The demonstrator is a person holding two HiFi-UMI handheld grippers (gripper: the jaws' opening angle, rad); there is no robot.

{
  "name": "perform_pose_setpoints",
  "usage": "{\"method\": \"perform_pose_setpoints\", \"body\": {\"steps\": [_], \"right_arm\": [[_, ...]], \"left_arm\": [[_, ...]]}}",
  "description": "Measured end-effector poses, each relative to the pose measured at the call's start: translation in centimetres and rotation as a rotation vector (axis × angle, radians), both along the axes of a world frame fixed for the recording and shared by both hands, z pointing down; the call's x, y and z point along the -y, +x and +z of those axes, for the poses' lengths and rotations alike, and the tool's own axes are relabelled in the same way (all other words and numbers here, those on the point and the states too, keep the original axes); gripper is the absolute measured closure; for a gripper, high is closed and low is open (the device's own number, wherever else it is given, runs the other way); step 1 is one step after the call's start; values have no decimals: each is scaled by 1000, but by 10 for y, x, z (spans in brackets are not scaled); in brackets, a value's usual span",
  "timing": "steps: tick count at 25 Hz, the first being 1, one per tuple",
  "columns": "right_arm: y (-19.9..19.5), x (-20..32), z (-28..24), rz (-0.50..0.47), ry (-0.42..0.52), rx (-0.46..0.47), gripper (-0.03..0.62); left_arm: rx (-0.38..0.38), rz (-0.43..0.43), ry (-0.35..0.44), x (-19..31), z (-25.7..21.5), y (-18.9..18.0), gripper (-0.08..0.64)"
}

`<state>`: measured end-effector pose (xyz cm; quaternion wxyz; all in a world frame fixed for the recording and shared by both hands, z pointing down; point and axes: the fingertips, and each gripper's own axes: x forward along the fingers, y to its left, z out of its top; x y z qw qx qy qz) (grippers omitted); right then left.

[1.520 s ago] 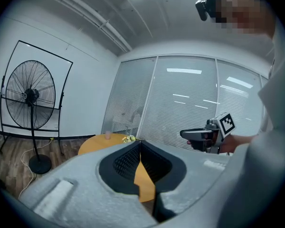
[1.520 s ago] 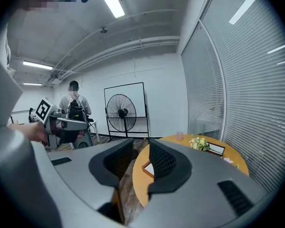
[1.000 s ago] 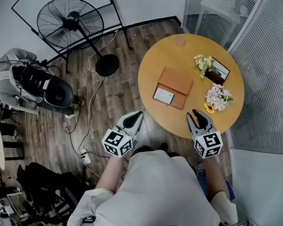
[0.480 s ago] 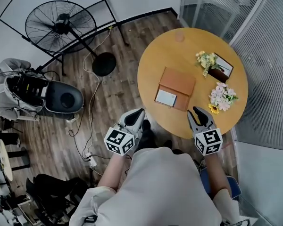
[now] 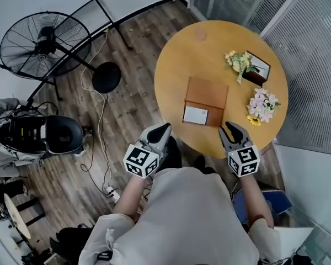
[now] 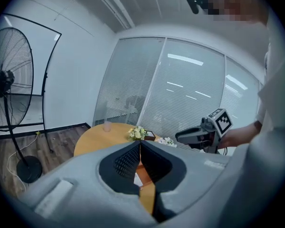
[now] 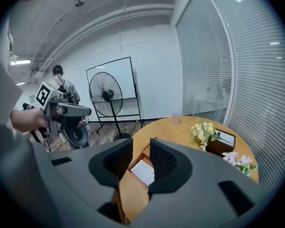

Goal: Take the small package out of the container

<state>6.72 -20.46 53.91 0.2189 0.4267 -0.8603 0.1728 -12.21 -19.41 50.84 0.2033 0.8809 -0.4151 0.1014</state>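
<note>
White pkg in brown box, table near edge: prob light, flat; pinch its rim. L gripper shut, R gripper part-open, both empty.

Fan half beyond the left edge; pinkish object on the table too tiny for identification.

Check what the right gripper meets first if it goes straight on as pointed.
Likely the brown container, near the white package framed between the right gripper's open fingers. Its height above the round table's edge is unclear.
</note>
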Motion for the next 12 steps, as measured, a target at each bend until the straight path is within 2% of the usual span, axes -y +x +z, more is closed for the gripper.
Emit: {"method": "perform_pose_setpoints", "body": {"steps": [12], "right_arm": [[-18, 35, 90, 137, -159, -81, 486]], "left_arm": [[19, 203, -52, 57, 64, -4, 540]]}}
